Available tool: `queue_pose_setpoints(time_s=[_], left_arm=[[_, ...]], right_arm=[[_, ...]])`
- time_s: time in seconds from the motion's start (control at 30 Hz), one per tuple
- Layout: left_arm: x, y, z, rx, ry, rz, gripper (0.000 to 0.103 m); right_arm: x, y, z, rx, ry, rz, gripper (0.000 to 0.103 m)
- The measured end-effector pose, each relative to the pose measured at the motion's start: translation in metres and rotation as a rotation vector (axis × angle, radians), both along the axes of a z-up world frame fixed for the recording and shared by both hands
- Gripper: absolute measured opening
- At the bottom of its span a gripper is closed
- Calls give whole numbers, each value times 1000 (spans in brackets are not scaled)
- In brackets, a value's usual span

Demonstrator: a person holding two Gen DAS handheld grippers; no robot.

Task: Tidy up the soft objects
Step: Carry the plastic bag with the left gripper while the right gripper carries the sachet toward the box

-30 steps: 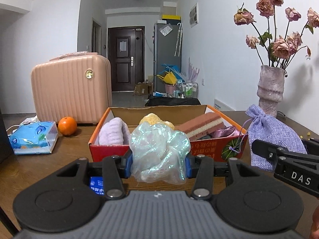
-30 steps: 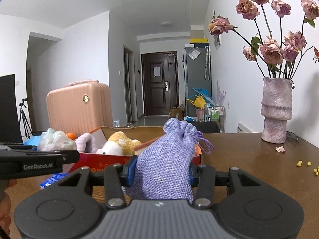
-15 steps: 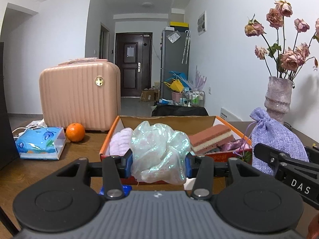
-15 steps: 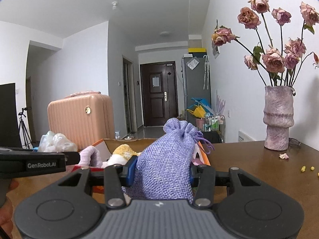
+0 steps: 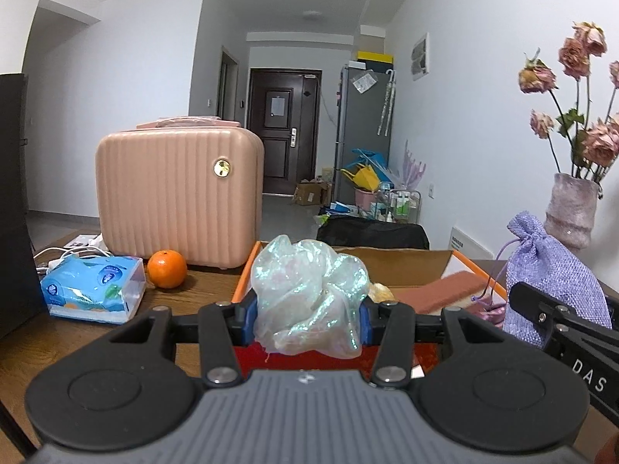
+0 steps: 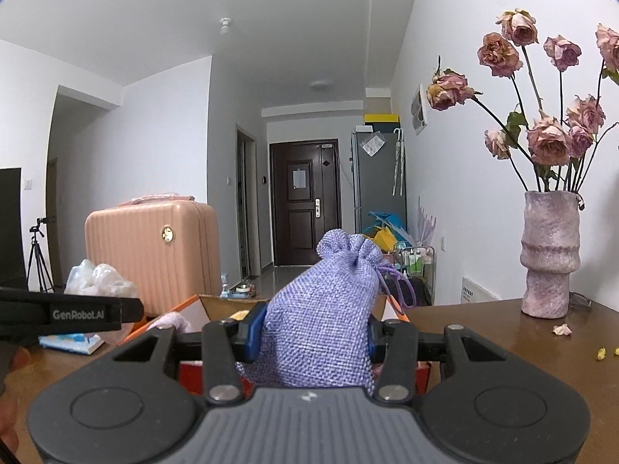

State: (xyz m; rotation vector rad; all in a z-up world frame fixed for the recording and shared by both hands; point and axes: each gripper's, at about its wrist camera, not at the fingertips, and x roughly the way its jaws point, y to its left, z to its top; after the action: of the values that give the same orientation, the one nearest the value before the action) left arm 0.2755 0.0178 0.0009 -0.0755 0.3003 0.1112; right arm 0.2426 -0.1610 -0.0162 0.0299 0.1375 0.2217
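Both grippers have been raised: the left gripper (image 5: 307, 311) is clamped on the iridescent wad (image 5: 307, 295), the right gripper (image 6: 311, 334) on the lilac pouch (image 6: 325, 309), carried above the box (image 5: 477, 266), likely for dropping in.

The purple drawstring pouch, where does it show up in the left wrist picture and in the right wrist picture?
Left wrist view: the purple drawstring pouch sits at the right edge, held up behind the right gripper's arm, beside the orange box.
Right wrist view: it fills the centre, clamped between the right gripper fingers.
Shared landmark: the pink suitcase stands left of the pouch in both views.
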Motion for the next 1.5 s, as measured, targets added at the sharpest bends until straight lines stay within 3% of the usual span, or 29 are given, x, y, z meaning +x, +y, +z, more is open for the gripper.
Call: queue_pose_setpoints(time_s=[0.87, 1.5], left_arm=[[55, 7, 5, -3, -28, 22, 47], [106, 7, -7, -2, 10, 20, 47]], right_arm=[[53, 17, 0, 23, -12, -12, 46], [106, 26, -7, 29, 38, -9, 46]])
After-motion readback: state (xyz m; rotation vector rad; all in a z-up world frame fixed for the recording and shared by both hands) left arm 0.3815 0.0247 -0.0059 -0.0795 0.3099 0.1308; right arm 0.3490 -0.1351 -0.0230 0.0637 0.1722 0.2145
